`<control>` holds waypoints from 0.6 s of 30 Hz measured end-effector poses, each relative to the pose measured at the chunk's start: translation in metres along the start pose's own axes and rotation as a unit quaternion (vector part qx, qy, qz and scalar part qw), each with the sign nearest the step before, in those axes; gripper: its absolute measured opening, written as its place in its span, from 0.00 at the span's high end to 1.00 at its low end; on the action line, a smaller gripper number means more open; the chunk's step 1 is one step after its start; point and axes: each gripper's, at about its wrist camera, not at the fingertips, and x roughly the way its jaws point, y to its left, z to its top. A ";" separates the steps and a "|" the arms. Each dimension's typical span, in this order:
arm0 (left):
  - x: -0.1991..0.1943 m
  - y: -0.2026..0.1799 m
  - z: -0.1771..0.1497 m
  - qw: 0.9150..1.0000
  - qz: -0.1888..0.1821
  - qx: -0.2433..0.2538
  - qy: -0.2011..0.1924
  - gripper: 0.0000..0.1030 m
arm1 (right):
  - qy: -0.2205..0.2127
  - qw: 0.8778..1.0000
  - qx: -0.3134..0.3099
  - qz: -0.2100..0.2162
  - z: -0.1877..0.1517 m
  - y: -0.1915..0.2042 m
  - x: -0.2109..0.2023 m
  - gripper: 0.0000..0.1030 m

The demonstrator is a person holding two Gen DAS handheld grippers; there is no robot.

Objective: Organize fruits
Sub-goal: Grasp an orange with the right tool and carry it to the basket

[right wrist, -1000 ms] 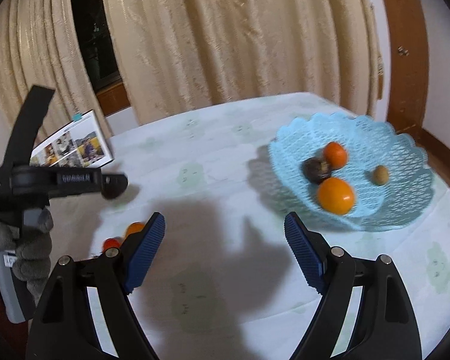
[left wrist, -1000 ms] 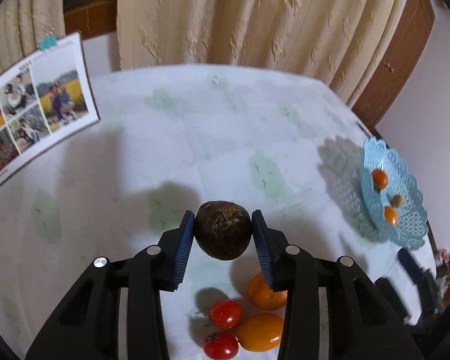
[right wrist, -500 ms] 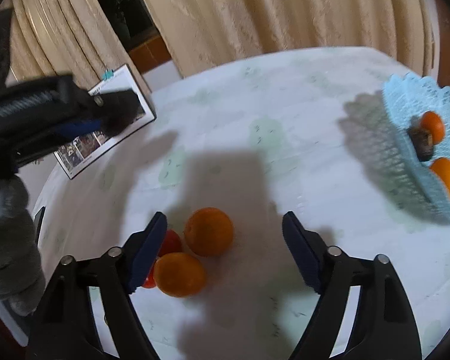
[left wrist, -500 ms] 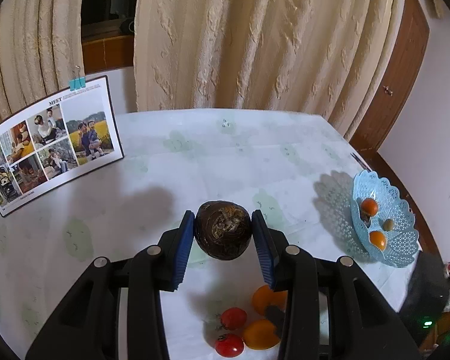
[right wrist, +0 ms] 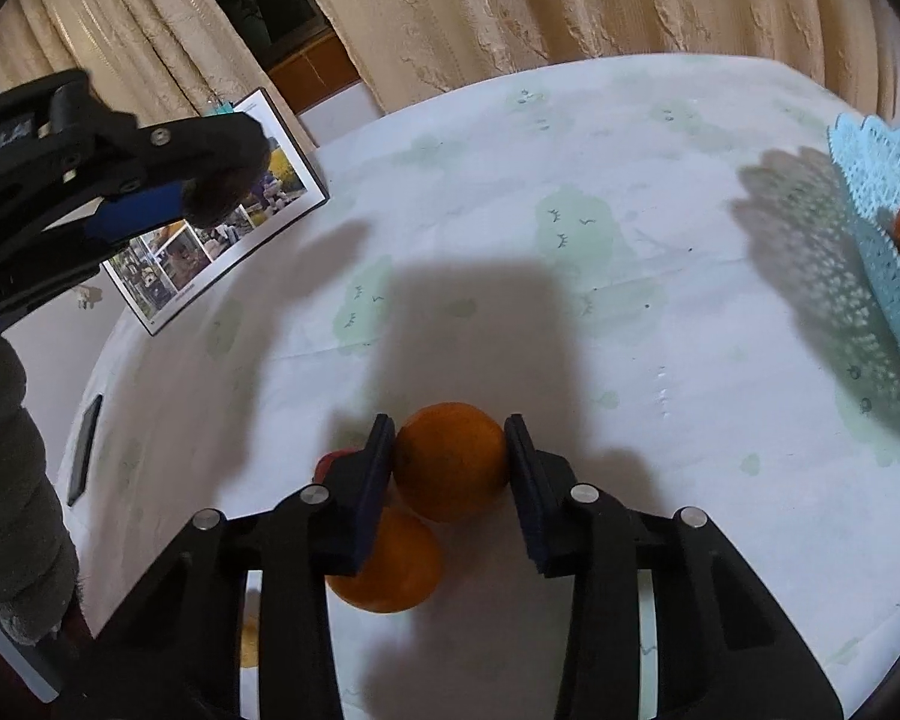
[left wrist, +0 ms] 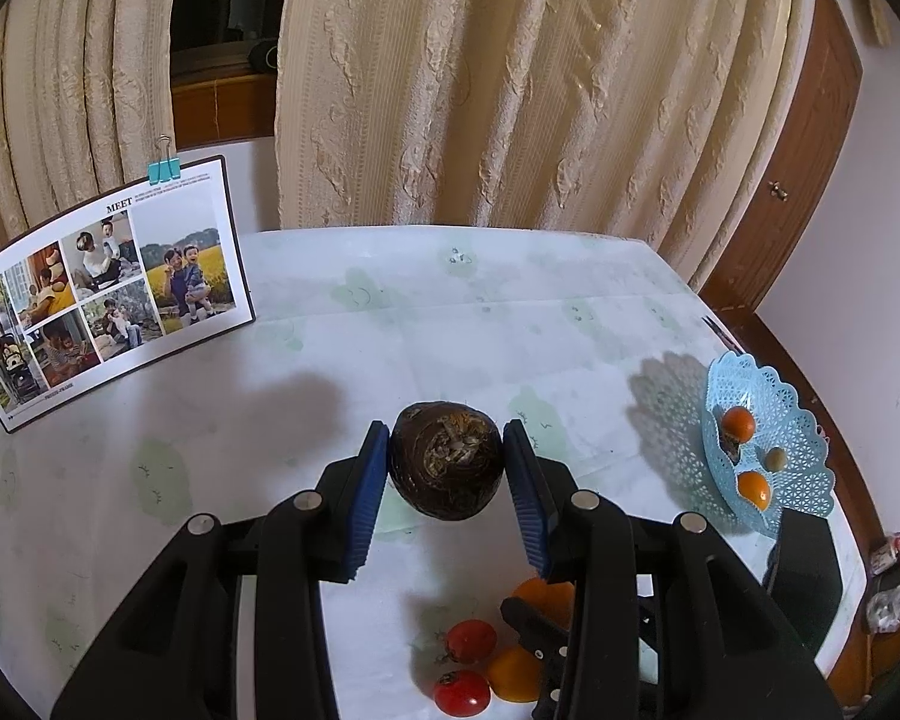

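My left gripper [left wrist: 446, 429] is shut on a dark brown round fruit [left wrist: 446, 471], held above the table; it also shows at upper left in the right wrist view, left gripper [right wrist: 210, 180]. My right gripper [right wrist: 449, 426] is down at the table. Its jaws are closing on an orange [right wrist: 450, 462], with both pads against its sides. A second orange [right wrist: 390, 570] and a red tomato [right wrist: 330, 462] lie just beside it. Under the left gripper I see two tomatoes [left wrist: 471, 639] and a yellow-orange fruit [left wrist: 513, 675]. The blue lace basket [left wrist: 804, 468] at the right holds several small fruits.
A clipped photo board [left wrist: 108, 294] leans at the table's back left. Curtains hang behind the table and a wooden door [left wrist: 798, 150] stands at the right. A dark flat object [right wrist: 84, 450] lies near the left table edge. A grey-gloved hand [right wrist: 6, 480] holds the left gripper.
My right gripper swung left from the basket, came down over the oranges and its jaws closed around one. The left gripper rose slightly with the brown fruit, then stayed still.
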 end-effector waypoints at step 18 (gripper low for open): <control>-0.002 -0.009 -0.004 1.000 -0.002 0.014 -0.006 0.62 | -0.161 0.981 0.043 -0.100 0.009 -0.048 -0.108 0.62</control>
